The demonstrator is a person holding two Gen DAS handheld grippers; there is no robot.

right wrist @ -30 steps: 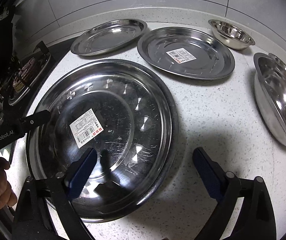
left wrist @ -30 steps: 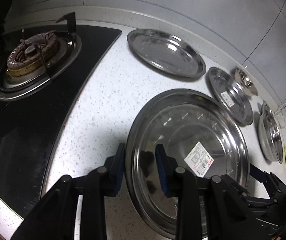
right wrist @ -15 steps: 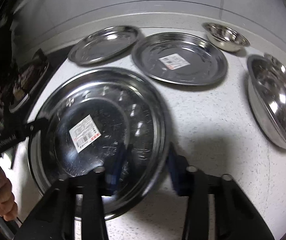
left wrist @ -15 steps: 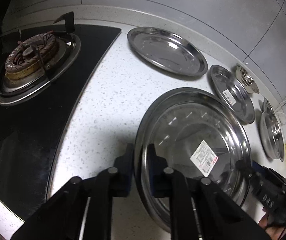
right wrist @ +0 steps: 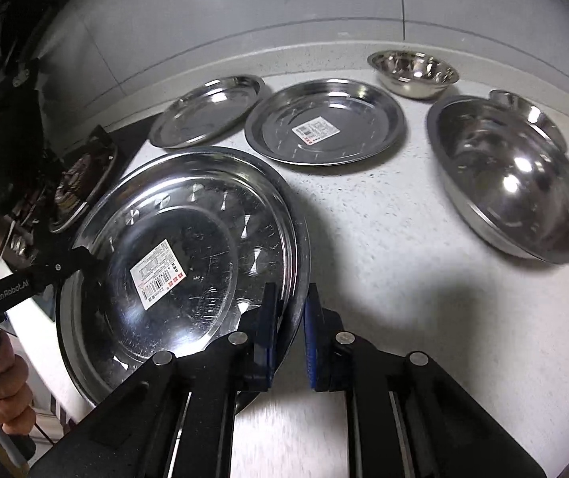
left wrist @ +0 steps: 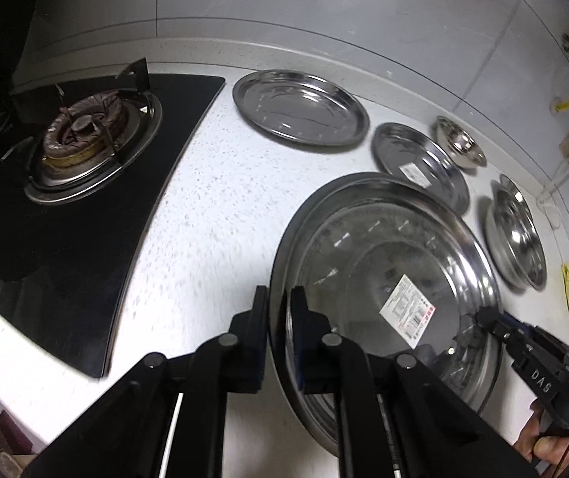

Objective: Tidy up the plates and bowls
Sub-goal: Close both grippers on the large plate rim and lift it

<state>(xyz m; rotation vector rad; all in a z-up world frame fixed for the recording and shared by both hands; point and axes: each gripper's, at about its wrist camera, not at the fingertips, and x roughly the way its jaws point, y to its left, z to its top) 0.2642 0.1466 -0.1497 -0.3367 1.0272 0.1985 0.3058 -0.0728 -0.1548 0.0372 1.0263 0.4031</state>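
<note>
Pads of the left gripper (left wrist: 280,318) pinch the near-left rim of the large steel plate (left wrist: 388,290), one finger outside the rim and one inside; its jaws are closing with the rim between them. Opposite, the right gripper (right wrist: 290,318) is clamped on the same plate's rim at its right edge, blue pads on either side of the metal. Each tool shows in the other's view: the right one reaches in at the plate's far edge with a hand (left wrist: 551,444) below it, and the left one, marked GenRobot.AI, meets the plate's left rim with a hand (right wrist: 7,386) on its handle. The plate sits tilted between them over the white speckled countertop (right wrist: 384,231), its right edge raised above a dark shadow, a barcode sticker (right wrist: 157,275) on its floor.

Beyond it lie a medium steel plate with a sticker (right wrist: 324,123) and, to its left, a plain steel plate (right wrist: 208,109), both flat on the counter and apart from each other. Behind the stickered one stands a small steel bowl (right wrist: 413,69). To the right rests a large steel bowl (right wrist: 511,179), with another small bowl (right wrist: 527,113) just behind it. Left of the plates is a black gas hob with a burner (left wrist: 81,143)
</note>
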